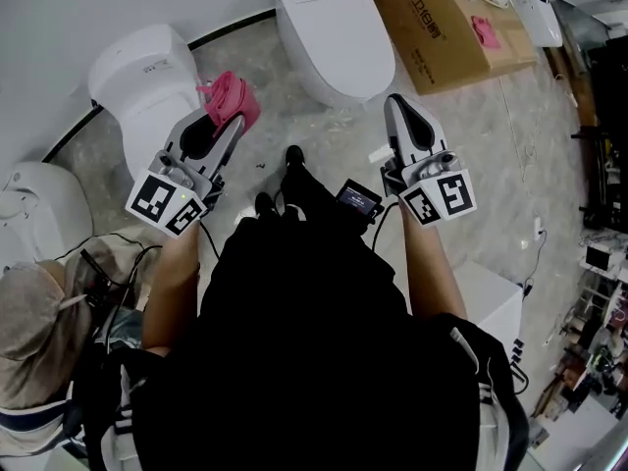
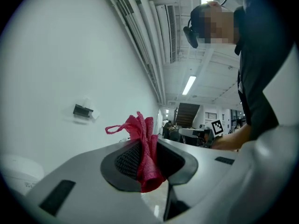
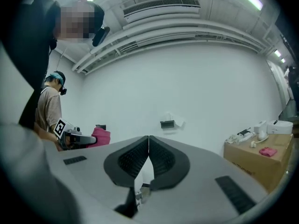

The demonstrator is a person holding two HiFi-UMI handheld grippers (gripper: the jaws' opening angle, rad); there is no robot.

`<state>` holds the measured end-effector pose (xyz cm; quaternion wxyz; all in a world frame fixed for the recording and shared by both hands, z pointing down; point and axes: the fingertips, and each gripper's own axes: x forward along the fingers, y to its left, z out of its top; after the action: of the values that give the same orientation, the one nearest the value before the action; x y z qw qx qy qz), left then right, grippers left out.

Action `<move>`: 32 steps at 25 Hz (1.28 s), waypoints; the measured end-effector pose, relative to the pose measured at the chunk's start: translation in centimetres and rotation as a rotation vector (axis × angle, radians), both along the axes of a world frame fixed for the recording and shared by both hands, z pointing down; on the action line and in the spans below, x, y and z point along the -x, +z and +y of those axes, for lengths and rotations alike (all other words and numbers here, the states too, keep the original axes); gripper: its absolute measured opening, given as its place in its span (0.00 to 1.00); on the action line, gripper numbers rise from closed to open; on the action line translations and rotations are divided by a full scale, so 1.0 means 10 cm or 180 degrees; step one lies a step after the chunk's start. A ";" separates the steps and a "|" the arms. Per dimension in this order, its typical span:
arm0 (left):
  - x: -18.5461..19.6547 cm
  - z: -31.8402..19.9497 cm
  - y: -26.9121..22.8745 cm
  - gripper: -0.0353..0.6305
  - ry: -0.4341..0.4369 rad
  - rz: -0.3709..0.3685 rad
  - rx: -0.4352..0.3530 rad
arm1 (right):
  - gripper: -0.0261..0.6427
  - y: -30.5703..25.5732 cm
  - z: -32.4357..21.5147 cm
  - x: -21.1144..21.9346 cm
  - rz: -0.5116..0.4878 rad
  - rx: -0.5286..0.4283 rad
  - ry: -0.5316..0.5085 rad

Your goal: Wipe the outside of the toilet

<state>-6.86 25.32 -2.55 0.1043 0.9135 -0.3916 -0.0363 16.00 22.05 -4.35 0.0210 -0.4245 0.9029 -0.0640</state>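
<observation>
My left gripper [image 1: 232, 118] is shut on a pink cloth [image 1: 231, 97], held above the floor between two white toilets. In the left gripper view the pink cloth [image 2: 145, 153] is pinched between the jaws and sticks up past them. One white toilet [image 1: 150, 81] stands at the left by the wall, and another white toilet [image 1: 334, 29] stands at the top centre. My right gripper [image 1: 401, 107] is shut with nothing in it, raised to the right of the top toilet. The right gripper view shows the right gripper [image 3: 148, 146] with jaws touching, facing a bare white wall.
A cardboard box [image 1: 453, 23] with a pink rag [image 1: 485, 31] and white parts lies at the top right. A third white toilet [image 1: 39, 209] sits at the far left. Another person [image 3: 50, 107] stands beside me. A white cabinet [image 1: 497, 302] is at my right.
</observation>
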 end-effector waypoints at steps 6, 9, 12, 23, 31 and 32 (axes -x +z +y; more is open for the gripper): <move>-0.20 0.68 0.08 0.20 -0.0093 0.0036 0.0057 | 0.09 0.05 0.61 -0.30 0.0178 -0.0010 -0.0047; -0.40 0.85 0.11 0.20 -0.0143 0.0023 0.0052 | 0.09 0.11 0.71 -0.47 0.0222 -0.0067 -0.0149; -0.68 0.98 0.17 0.20 -0.0161 -0.0018 0.0056 | 0.09 0.18 0.81 -0.63 0.0198 -0.0108 -0.0320; -2.48 1.66 0.79 0.20 -0.0296 -0.0166 0.0185 | 0.09 0.80 1.51 -2.26 -0.0154 0.0074 -0.0455; -3.00 2.07 0.80 0.20 -0.0332 -0.0272 0.0301 | 0.09 0.86 2.00 -2.77 0.0026 0.0151 -0.0413; -3.01 2.09 0.75 0.21 -0.0328 -0.0249 0.0289 | 0.09 0.82 2.04 -2.77 0.0026 0.0144 -0.0414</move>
<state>23.23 46.23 4.98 0.1283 0.8871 -0.4432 0.0119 43.73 42.41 3.90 0.0035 -0.3656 0.9270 -0.0839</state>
